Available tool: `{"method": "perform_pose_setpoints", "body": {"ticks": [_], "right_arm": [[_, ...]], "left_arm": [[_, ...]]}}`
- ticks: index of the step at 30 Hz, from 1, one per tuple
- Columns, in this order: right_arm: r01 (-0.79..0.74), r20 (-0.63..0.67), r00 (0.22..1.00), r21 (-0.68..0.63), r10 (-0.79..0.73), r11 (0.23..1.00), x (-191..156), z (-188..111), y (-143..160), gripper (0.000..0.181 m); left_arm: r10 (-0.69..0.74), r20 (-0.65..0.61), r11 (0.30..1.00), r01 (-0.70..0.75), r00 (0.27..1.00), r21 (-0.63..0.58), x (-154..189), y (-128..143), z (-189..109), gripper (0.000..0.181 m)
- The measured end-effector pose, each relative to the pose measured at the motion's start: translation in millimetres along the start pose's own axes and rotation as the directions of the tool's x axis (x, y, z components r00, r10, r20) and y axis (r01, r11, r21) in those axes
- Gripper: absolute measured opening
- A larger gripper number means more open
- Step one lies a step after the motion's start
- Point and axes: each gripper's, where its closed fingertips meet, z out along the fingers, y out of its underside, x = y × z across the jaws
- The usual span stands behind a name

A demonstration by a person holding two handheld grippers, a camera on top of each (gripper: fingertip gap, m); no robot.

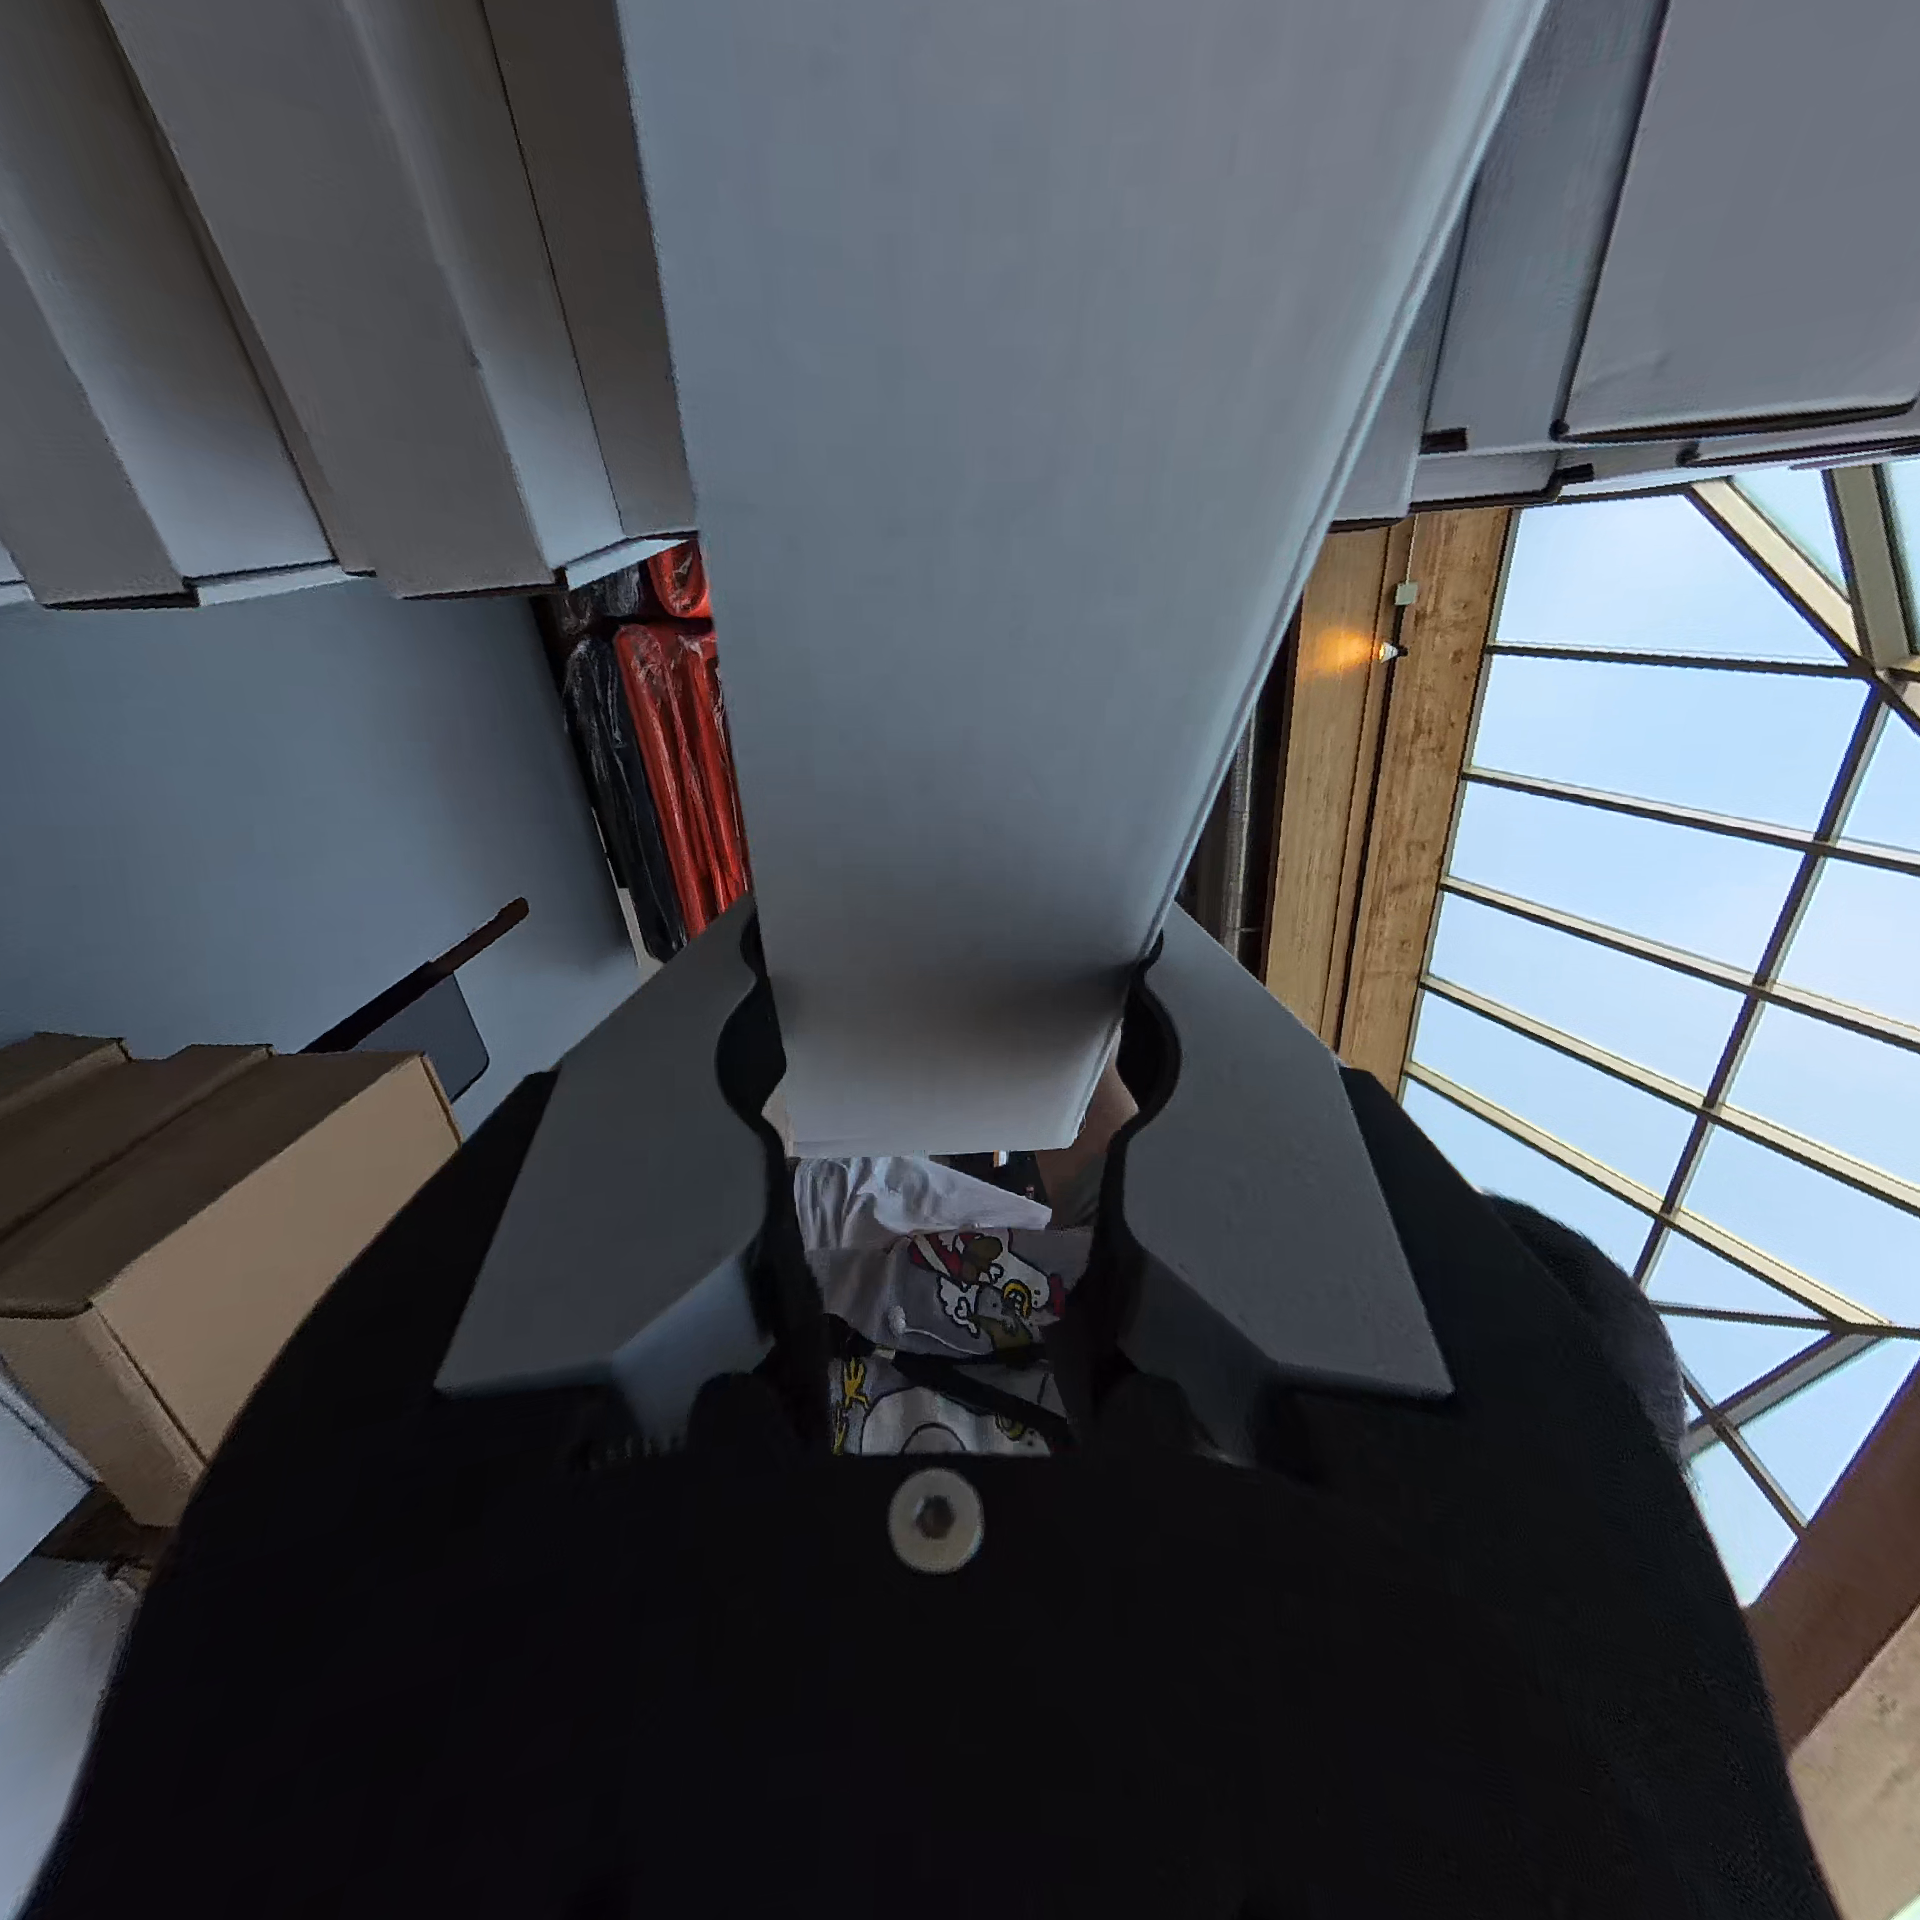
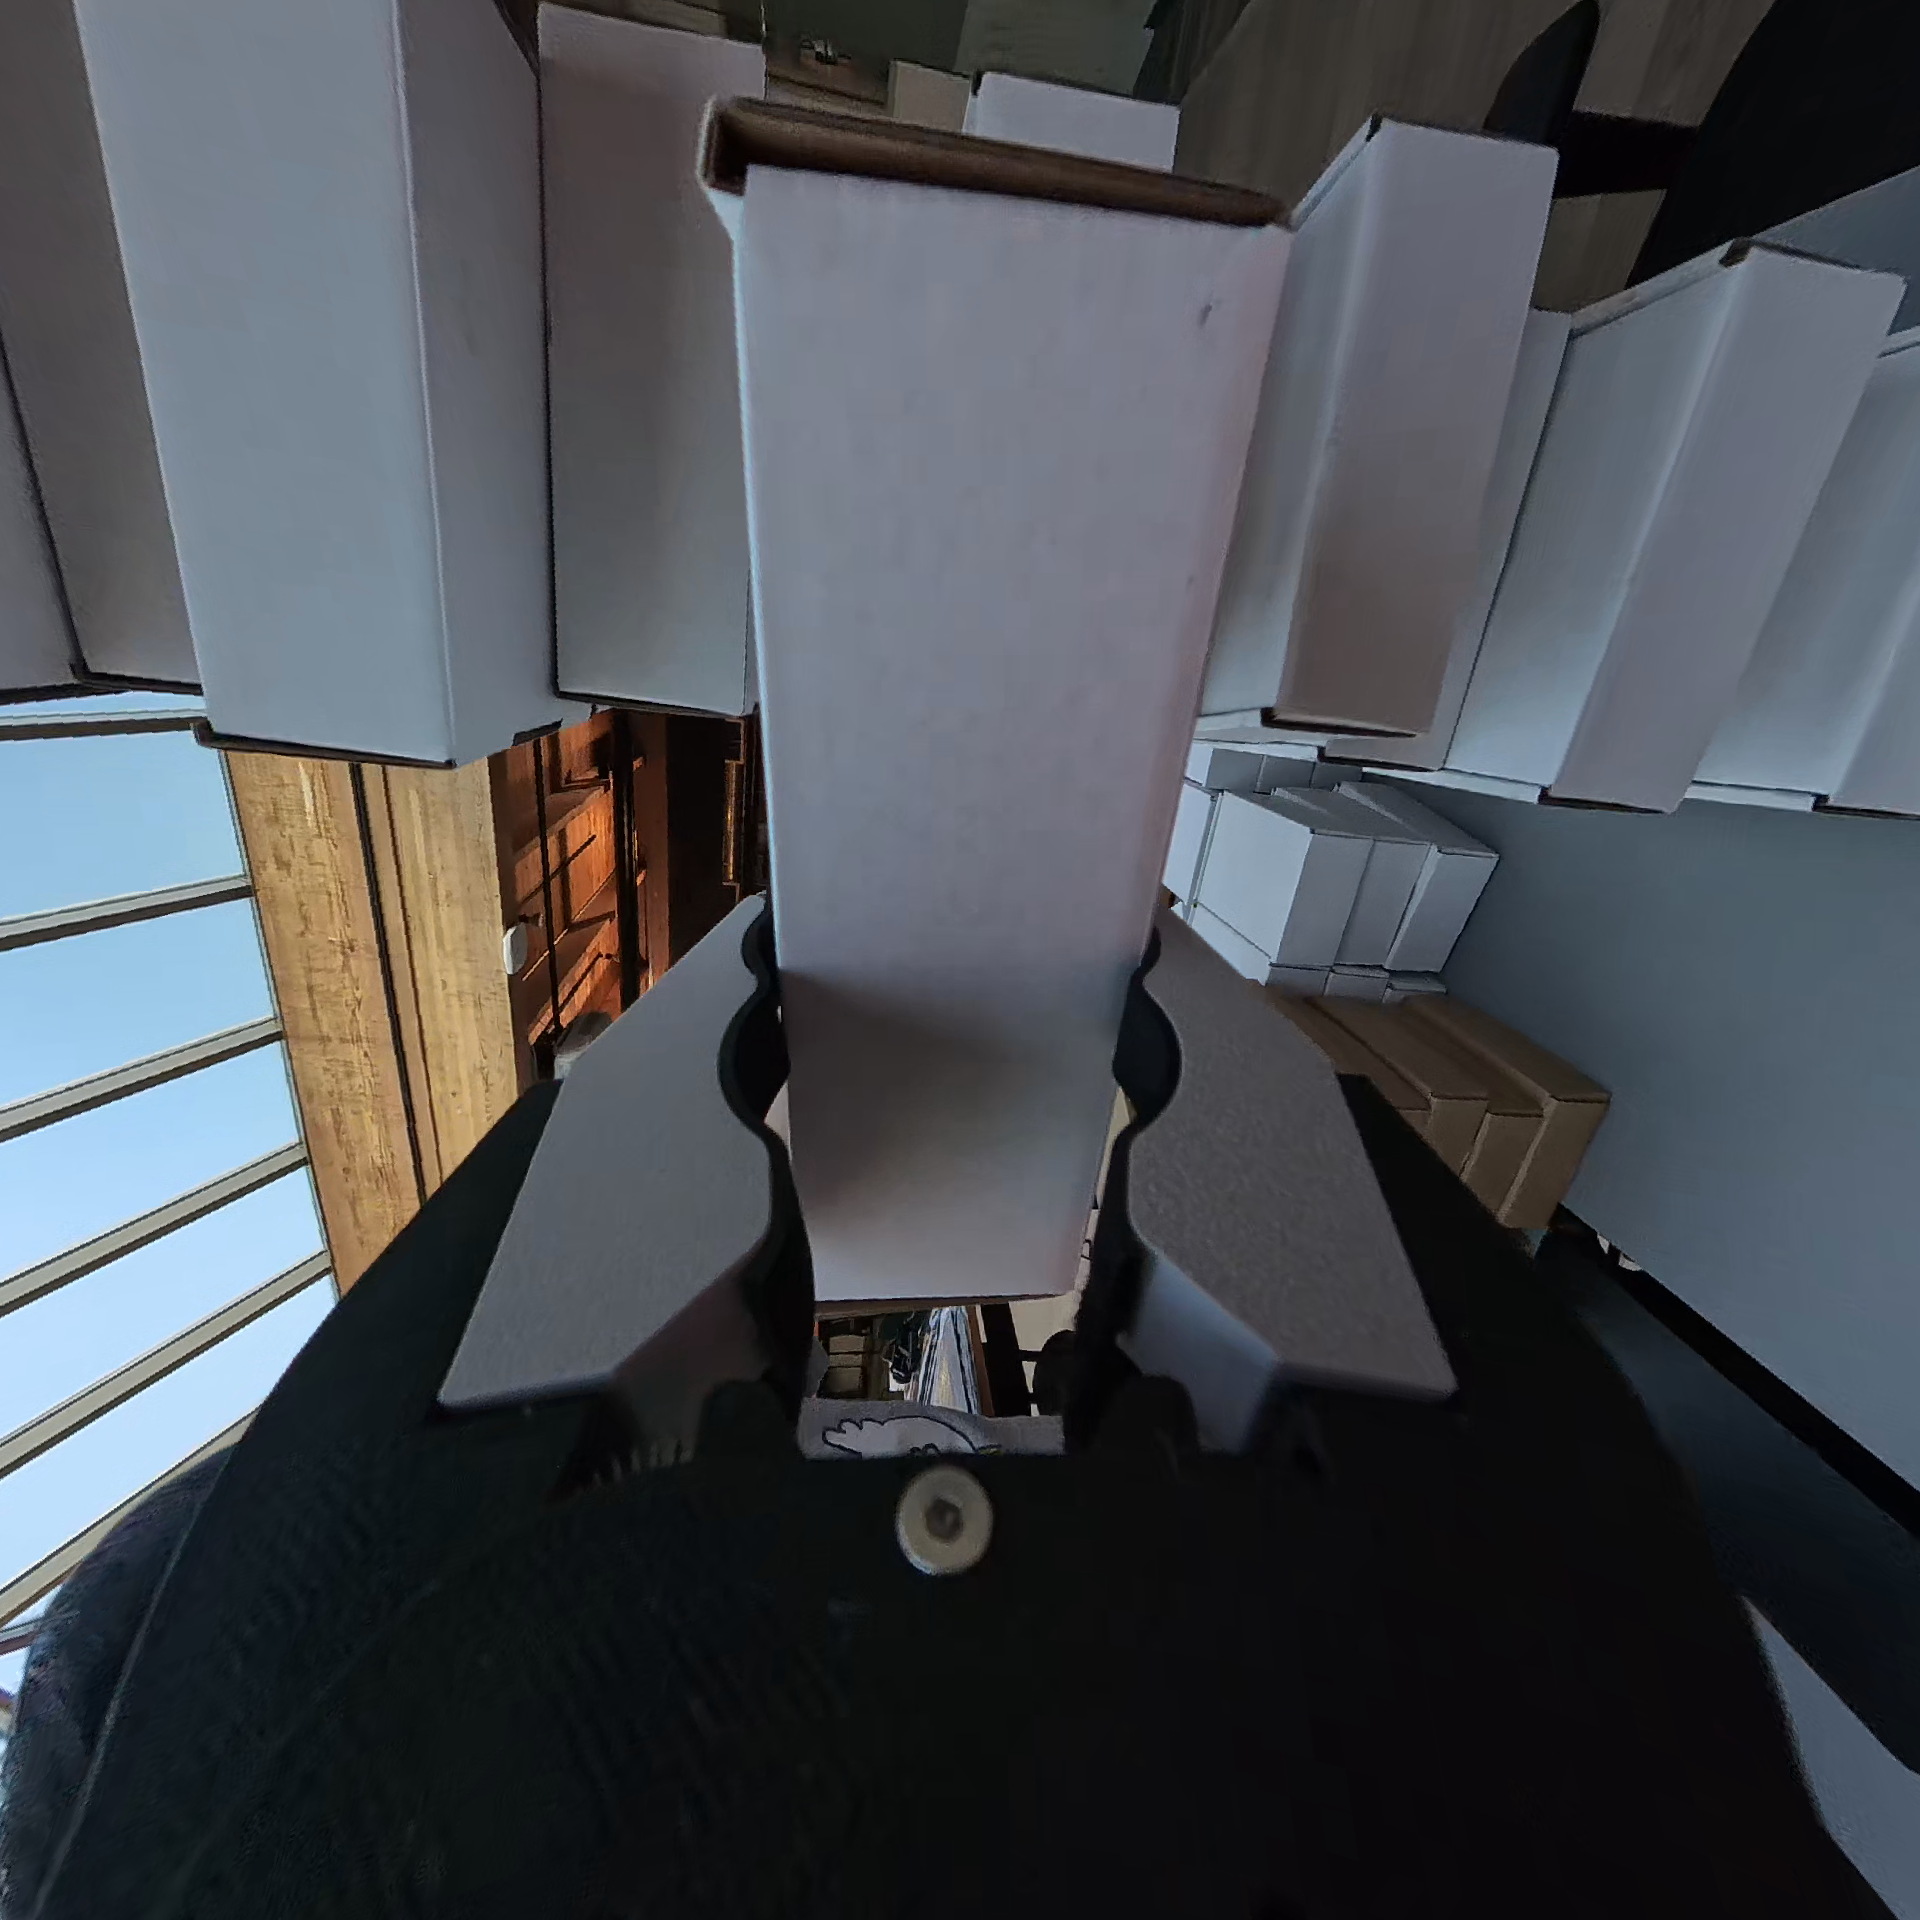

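Observation:
My left gripper point(image 1: 948, 971) is shut on a long white cardboard box point(image 1: 997, 499) that runs away from the camera between its two grey fingers point(image 1: 644, 1132). My right gripper point(image 2: 951, 966) is shut on a white cardboard box point(image 2: 987, 644) whose far end shows a brown inner edge. Both views look upward, so the boxes point toward rows of similar white boxes point(image 2: 312, 364) overhead. A person's patterned shirt point(image 1: 935, 1309) shows behind the left gripper's fingers.
Rows of white boxes point(image 1: 312, 312) fill the top of both views. Brown cardboard boxes point(image 1: 187, 1226) sit at left in the left wrist view and at right in the right wrist view point(image 2: 1486, 1112). A glass roof point(image 1: 1662, 883), wooden beams point(image 2: 343, 987) and red-black items point(image 1: 665, 748) lie beyond.

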Motion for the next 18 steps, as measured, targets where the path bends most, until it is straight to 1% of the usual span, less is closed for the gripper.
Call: {"method": "perform_pose_setpoints", "body": {"ticks": [4, 7, 12, 18], "right_arm": [[-0.001, 0.026, 1.000, -0.002, 0.001, 1.000, 0, 5, -17, 0.063], [-0.008, -0.004, 1.000, -0.027, 0.008, 1.000, 7, 6, -29, 0.063], [-0.010, 0.032, 0.999, -0.074, 0.013, 0.997, 1, 10, -41, 0.063], [-0.010, 0.044, 0.999, -0.098, 0.015, 0.995, -1, 15, -49, 0.063]], "left_arm": [[-0.013, -0.023, 0.999, 0.011, 1.000, -0.048, -3, -18, 10, 0.064], [-0.008, -0.032, 0.999, 0.007, 0.999, -0.044, -3, -30, 14, 0.064], [-0.044, -0.090, 0.998, 0.040, 0.995, -0.042, 4, -41, 13, 0.064], [-0.096, -0.134, 0.993, 0.085, 0.986, -0.088, 10, -46, 12, 0.063]]}}
